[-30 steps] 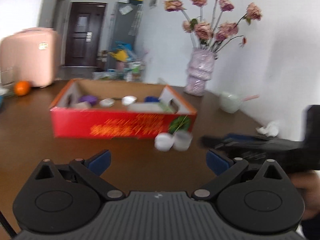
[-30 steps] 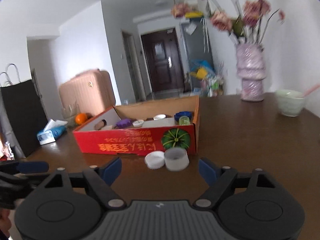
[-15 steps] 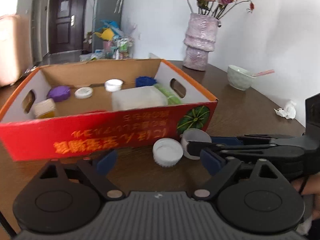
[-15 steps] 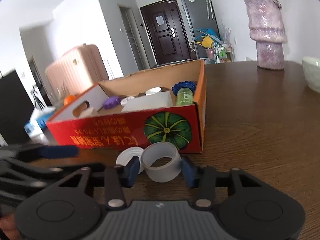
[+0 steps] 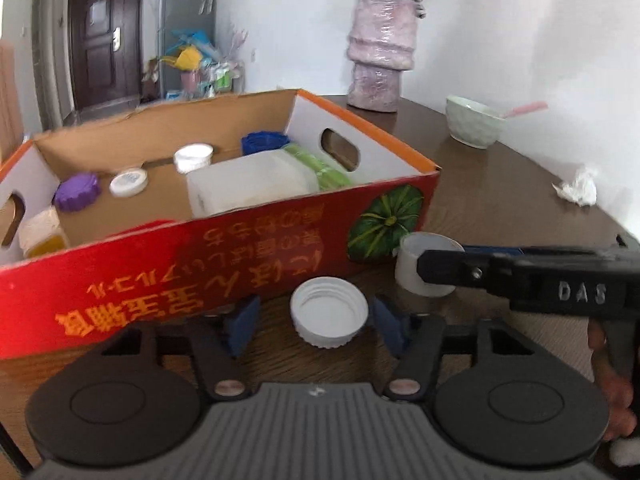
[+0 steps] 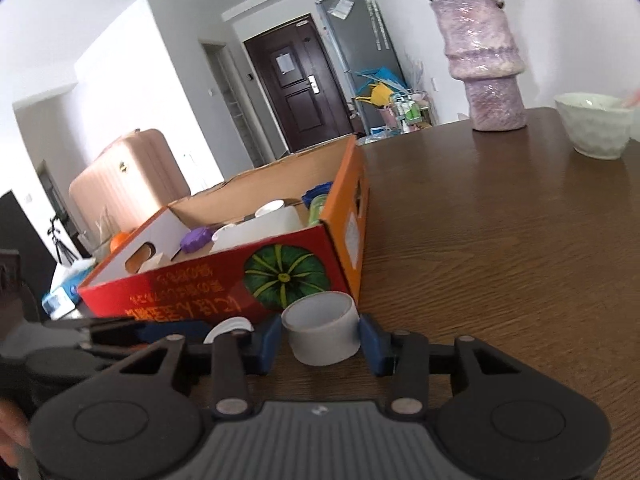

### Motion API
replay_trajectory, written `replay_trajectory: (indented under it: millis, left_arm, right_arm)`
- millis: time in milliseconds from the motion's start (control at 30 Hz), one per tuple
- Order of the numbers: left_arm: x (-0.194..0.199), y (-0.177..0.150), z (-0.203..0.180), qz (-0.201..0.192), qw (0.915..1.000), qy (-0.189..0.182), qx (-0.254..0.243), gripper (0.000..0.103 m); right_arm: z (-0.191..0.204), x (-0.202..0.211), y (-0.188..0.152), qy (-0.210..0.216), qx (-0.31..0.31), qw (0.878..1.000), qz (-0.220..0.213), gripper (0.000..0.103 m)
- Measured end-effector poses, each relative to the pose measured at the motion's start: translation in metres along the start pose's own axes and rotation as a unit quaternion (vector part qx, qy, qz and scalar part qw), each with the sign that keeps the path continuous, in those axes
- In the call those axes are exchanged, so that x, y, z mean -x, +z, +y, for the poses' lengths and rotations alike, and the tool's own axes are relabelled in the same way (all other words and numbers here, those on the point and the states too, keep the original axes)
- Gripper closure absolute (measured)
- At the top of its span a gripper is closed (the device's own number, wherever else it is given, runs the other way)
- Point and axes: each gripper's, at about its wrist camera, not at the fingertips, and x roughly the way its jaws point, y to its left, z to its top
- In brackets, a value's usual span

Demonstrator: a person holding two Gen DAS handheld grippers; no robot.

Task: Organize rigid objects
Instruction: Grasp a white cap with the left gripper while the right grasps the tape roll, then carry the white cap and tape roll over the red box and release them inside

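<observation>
A red cardboard box [image 5: 208, 264] with a pumpkin picture holds several lids and plastic containers. A white screw cap [image 5: 329, 311] lies open side up on the table in front of it, between the open blue pads of my left gripper [image 5: 318, 325], apart from both. My right gripper [image 6: 320, 340] is shut on a translucent white ring cap [image 6: 322, 334], which also shows in the left wrist view [image 5: 416, 268]. The box [image 6: 224, 284] stands just behind it. The white screw cap [image 6: 228, 328] shows partly behind the right gripper's left finger.
A purple vase [image 5: 380, 64] and a pale green bowl [image 5: 472, 126] stand at the back of the brown table [image 6: 500, 240]. A crumpled tissue [image 5: 576, 190] lies at the right. A pink suitcase [image 6: 128, 180] stands beyond the box.
Both grippers moved forward and down to the two caps. My left gripper's pads now straddle the white screw cap. My right gripper narrowed onto the ring cap.
</observation>
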Motion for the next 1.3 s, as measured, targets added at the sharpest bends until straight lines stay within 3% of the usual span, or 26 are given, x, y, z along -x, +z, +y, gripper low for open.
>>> replay_trajectory:
  millis: [33,133,300,367,433,500,567,633,833,1100,1300]
  left_arm:
    - [0.0,0.0,-0.003,-0.003,0.9999,0.002,-0.012,0.063]
    - [0.007,-0.002,-0.004,-0.001,0.9999,0.004,-0.014,0.063]
    - [0.05,-0.022,-0.004,-0.032,0.9982,0.048,-0.014,0.063]
    - [0.073,-0.031,0.002,-0.039,0.9975,0.058,0.006,0.063]
    - [0.098,-0.039,0.012,-0.049,0.996,0.07,0.028,0.063]
    - [0.119,-0.046,0.021,-0.056,0.9935,0.085,0.051,0.063]
    - [0.14,-0.053,0.029,-0.057,0.9913,0.096,0.07,0.063]
    - [0.162,-0.06,0.03,-0.067,0.9898,0.105,0.068,0.063]
    - [0.224,-0.085,0.02,-0.103,0.986,0.125,0.042,0.063]
    - [0.267,-0.128,0.016,-0.128,0.9832,0.094,0.09,0.062]
    - [0.295,-0.142,0.012,-0.146,0.9813,0.09,0.087,0.062]
  right_arm:
    - [-0.001,0.0,0.001,0.001,-0.003,1.0,0.001,0.061]
    - [0.0,-0.003,0.001,0.006,-0.001,1.0,0.007,0.061]
    - [0.013,-0.007,0.0,0.004,0.035,0.999,0.023,0.059]
    - [0.021,-0.012,-0.001,-0.005,0.054,0.998,0.036,0.051]
    - [0.03,-0.016,-0.002,-0.007,0.075,0.996,0.041,0.035]
    - [0.044,-0.022,-0.003,-0.021,0.114,0.992,0.051,0.029]
    - [0.055,-0.029,-0.005,-0.048,0.139,0.988,0.054,0.033]
    - [0.061,-0.033,-0.005,-0.068,0.15,0.985,0.05,0.061]
    - [0.07,-0.008,-0.021,-0.08,0.131,0.987,0.039,0.062]
    - [0.119,0.105,-0.099,-0.017,0.113,0.993,0.03,0.062]
    - [0.147,0.16,-0.122,-0.013,0.11,0.994,-0.01,0.062]
